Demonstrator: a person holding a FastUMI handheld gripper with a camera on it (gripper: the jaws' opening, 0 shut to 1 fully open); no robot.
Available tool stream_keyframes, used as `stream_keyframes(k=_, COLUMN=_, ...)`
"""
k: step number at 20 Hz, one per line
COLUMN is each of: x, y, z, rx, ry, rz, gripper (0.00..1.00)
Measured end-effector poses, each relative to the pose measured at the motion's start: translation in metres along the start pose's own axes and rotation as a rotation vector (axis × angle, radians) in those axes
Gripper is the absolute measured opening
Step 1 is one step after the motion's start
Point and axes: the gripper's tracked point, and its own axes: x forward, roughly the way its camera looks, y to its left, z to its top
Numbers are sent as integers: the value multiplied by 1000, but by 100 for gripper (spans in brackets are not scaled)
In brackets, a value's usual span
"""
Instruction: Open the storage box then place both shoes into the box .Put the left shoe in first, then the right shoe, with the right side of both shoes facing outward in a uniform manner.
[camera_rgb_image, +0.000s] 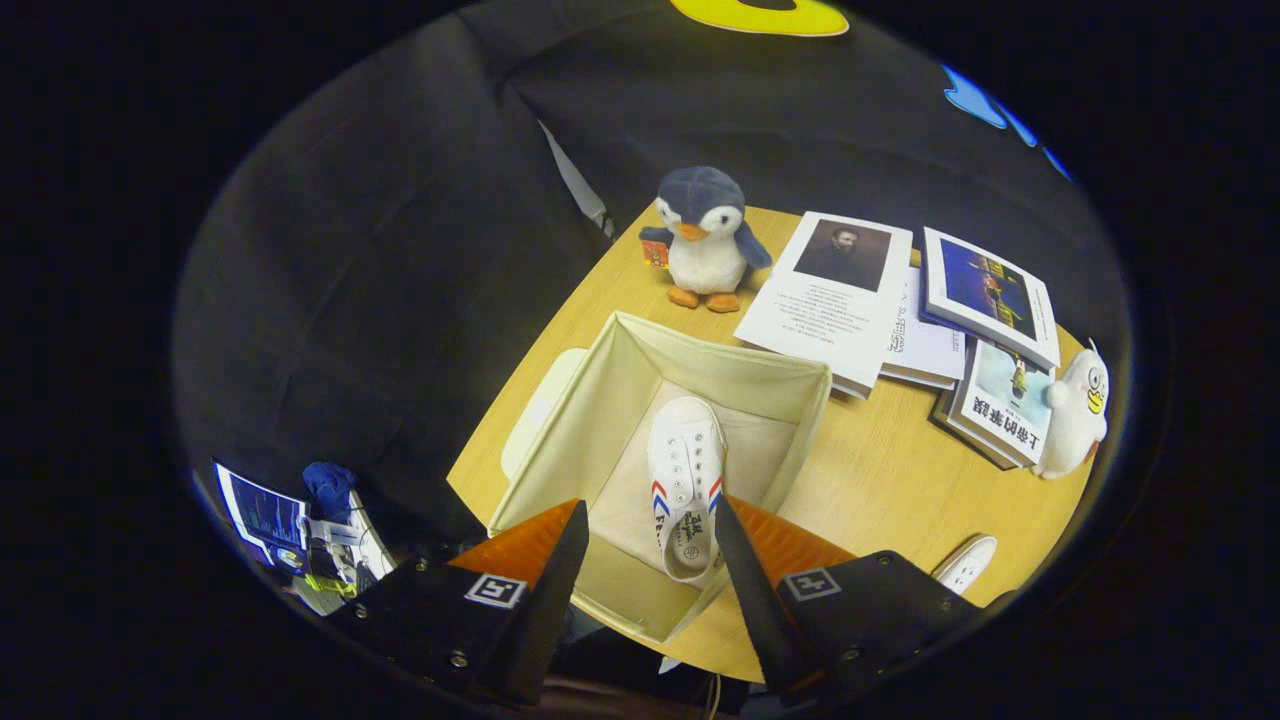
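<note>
- Your gripper (648, 530) hangs above the open storage box (600, 400), its fingers spread apart and touching nothing.
- Inside the box lies a white sneaker (685, 480); its long axis runs away from you, heel nearest your fingers, toe toward the box's far wall.
- Outside the box, to its right near your right finger, the second white shoe (966, 563) rests on the wooden table (880, 480).
- Beyond the box stand a plush penguin (704, 240) and scattered books (840, 295).
- A white plush toy (1075, 415) sits far right of the box.

Handheld two-finger gripper (648, 530): two tapering, wedge-shaped fingers (556, 560) with ribbed inner faces, set on black angular mounts; each mount bears a square black-and-white fiducial marker (495, 590) and small round screws (458, 660).
</note>
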Motion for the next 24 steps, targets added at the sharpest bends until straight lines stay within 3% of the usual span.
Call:
stream_keyframes(k=9, x=-49, y=-46, z=-17, rx=102, ry=-64, rz=-13, gripper=78)
stream_keyframes(k=24, x=-99, y=-180, z=-107, rx=369, ry=-87, rz=-123, gripper=78)
